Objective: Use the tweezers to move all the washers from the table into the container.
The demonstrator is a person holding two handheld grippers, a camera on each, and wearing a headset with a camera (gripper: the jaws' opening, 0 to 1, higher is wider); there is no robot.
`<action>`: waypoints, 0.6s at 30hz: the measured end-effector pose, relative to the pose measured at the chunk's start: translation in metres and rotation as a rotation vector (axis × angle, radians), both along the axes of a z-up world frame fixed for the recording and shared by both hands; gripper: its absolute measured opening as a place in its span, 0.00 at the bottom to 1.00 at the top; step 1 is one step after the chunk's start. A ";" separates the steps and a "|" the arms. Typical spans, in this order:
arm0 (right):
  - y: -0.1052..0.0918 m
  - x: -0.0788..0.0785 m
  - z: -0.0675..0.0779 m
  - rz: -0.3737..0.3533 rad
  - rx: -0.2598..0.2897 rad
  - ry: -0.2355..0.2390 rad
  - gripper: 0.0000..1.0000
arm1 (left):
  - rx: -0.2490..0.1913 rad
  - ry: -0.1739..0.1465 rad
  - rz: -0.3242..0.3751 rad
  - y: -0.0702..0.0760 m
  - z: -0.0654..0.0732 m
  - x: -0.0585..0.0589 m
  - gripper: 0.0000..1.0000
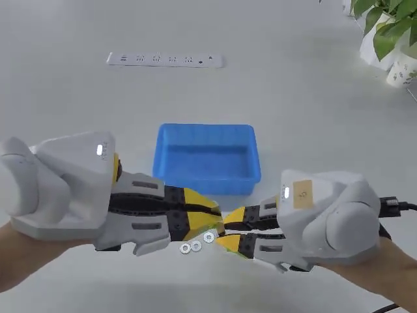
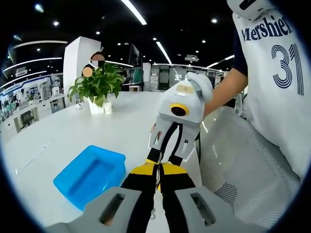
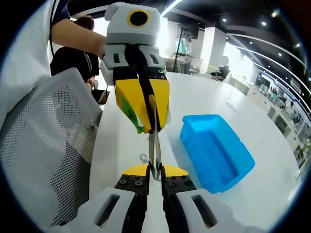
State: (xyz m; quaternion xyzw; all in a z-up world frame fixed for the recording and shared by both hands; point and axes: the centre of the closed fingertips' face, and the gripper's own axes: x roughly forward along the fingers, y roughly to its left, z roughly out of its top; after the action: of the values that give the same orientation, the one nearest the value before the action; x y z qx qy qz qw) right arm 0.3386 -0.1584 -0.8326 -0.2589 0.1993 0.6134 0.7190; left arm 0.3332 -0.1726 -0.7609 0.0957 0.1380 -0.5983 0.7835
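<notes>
A pair of metal tweezers (image 3: 154, 145) runs between my two grippers, which meet tip to tip near the table's front edge. My right gripper (image 3: 154, 171) is shut on one end. The left gripper (image 3: 148, 127) faces it, and its yellow jaws are closed on the other end. In the head view the left gripper (image 1: 217, 217) comes in from the left and the right gripper (image 1: 226, 236) from the right. Three small washers (image 1: 196, 244) lie on the white table just below the tips. The blue container (image 1: 206, 160) stands open right behind them, with nothing visible inside.
A white power strip (image 1: 165, 60) lies far back on the table (image 1: 293, 98). A potted plant (image 1: 388, 32) stands at the back right corner. In the right gripper view a mesh chair (image 3: 43, 155) sits beside the table, close to the person's body.
</notes>
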 end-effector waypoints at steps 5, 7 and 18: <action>0.001 0.010 0.024 -0.011 0.013 -0.065 0.10 | -0.002 -0.060 -0.009 0.004 0.021 0.005 0.06; 0.003 0.015 0.033 -0.016 0.026 -0.083 0.10 | -0.007 -0.080 -0.016 0.006 0.031 0.009 0.06; 0.017 0.071 0.063 -0.027 0.017 -0.194 0.10 | -0.008 -0.183 0.000 0.021 0.059 0.057 0.06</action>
State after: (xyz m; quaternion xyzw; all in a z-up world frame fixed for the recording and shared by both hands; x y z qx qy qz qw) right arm 0.4100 -0.1417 -0.7692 -0.3083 0.1273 0.5775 0.7452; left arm 0.3906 -0.1518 -0.7020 0.1468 0.0636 -0.5878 0.7930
